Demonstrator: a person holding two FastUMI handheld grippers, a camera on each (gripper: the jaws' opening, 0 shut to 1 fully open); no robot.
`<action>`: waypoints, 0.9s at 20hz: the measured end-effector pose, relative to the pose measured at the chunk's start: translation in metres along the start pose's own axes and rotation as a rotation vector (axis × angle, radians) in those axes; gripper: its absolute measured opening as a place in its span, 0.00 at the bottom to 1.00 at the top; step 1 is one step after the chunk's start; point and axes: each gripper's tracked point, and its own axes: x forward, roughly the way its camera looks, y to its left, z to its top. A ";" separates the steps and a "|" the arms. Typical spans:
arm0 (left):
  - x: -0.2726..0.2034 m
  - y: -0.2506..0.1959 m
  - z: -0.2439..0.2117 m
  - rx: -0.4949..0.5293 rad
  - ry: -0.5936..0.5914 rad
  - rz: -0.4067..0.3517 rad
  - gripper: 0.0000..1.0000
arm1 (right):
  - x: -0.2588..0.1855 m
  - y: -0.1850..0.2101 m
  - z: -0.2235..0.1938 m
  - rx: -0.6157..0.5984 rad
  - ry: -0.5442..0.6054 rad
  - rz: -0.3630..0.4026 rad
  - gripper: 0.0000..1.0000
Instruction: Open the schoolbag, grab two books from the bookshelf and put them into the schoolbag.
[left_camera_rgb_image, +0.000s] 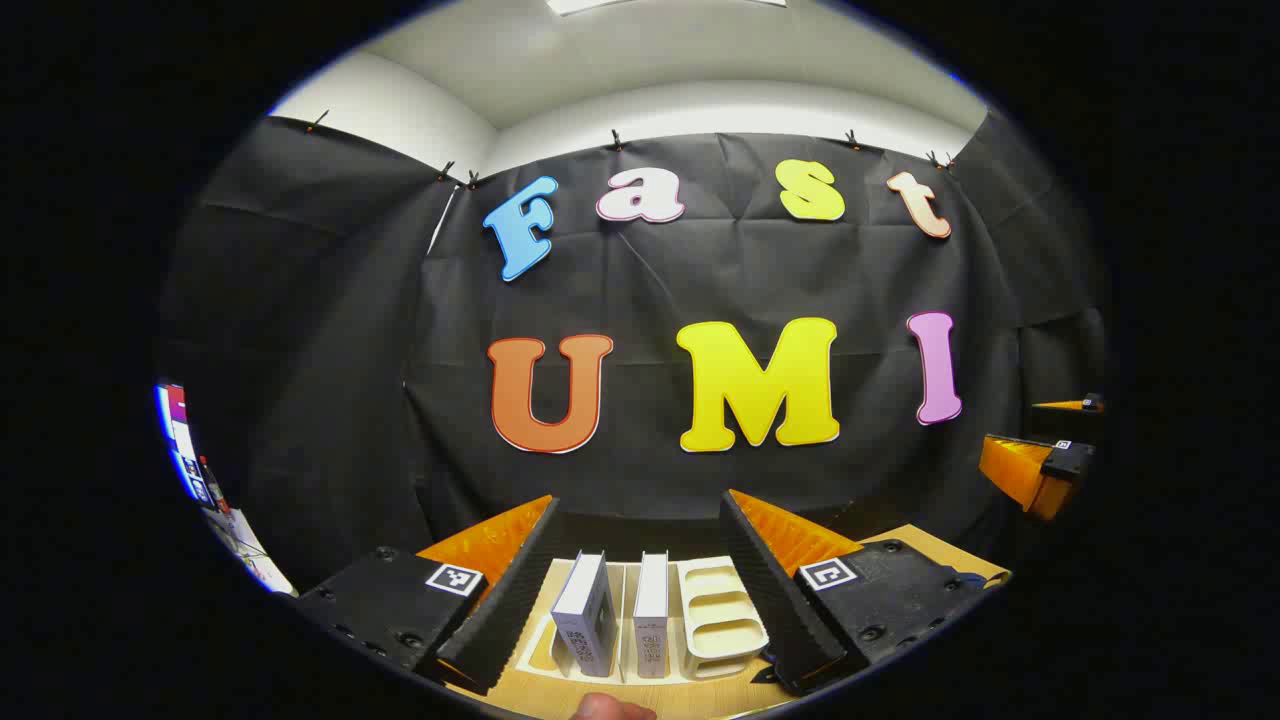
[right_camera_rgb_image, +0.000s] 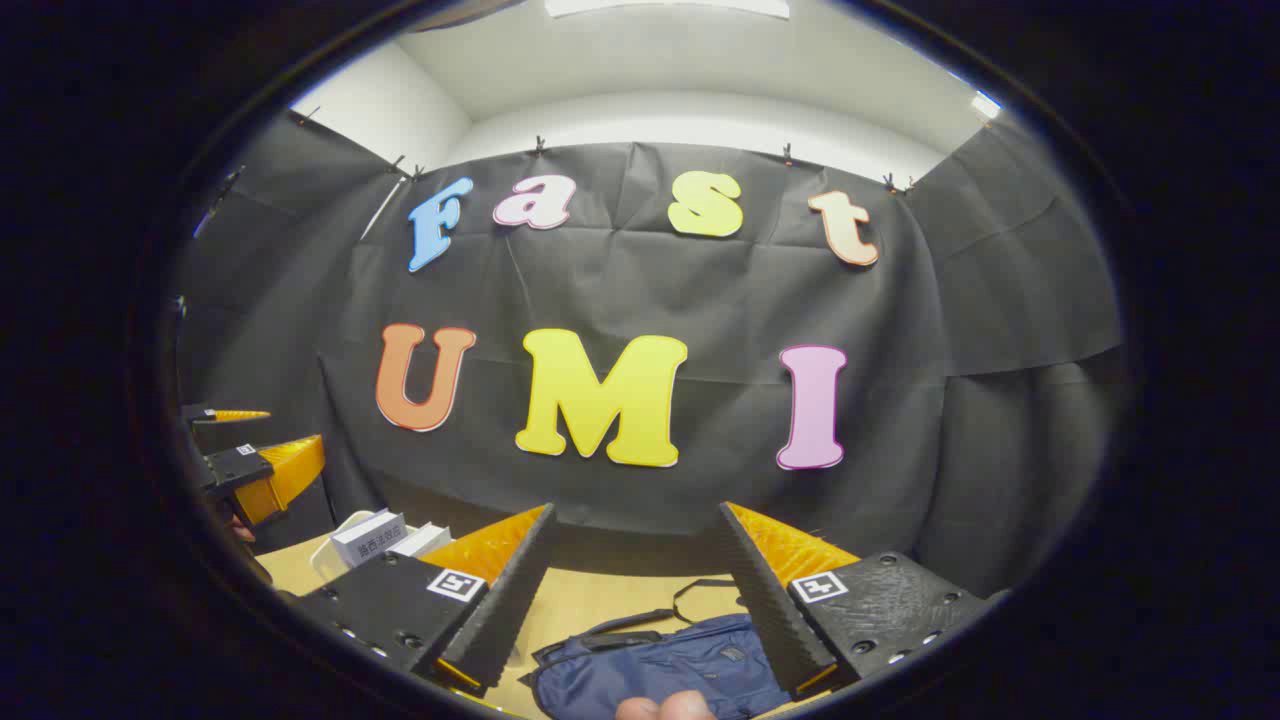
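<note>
2 white books (left_camera_rgb_image: 618, 612) upright side by side in white bookshelf (left_camera_rgb_image: 722, 622); navy schoolbag (right_camera_rgb_image: 660, 665) flat on table.

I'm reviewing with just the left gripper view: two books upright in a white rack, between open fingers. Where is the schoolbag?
Observer: The right gripper view shows the schoolbag, dark blue, lying on the wooden table ahead of the right gripper.
Operator: Is that gripper holding it?
Observer: No. Its fingers stand wide apart above the bag.
Operator: Has the bag been opened?
Observer: I cannot tell; no gap shows on the visible part, and its strap lies loose on the table behind it.
</note>
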 end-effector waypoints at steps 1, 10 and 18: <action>-0.001 -0.001 0.001 0.003 -0.001 -0.005 0.98 | -0.001 0.000 0.002 -0.005 -0.003 -0.006 0.93; -0.003 -0.002 0.002 0.011 0.003 -0.027 0.99 | -0.011 0.002 0.000 -0.001 -0.004 -0.026 0.95; -0.005 -0.002 -0.003 0.001 0.023 -0.037 0.99 | -0.016 0.003 -0.001 0.000 0.000 -0.035 0.95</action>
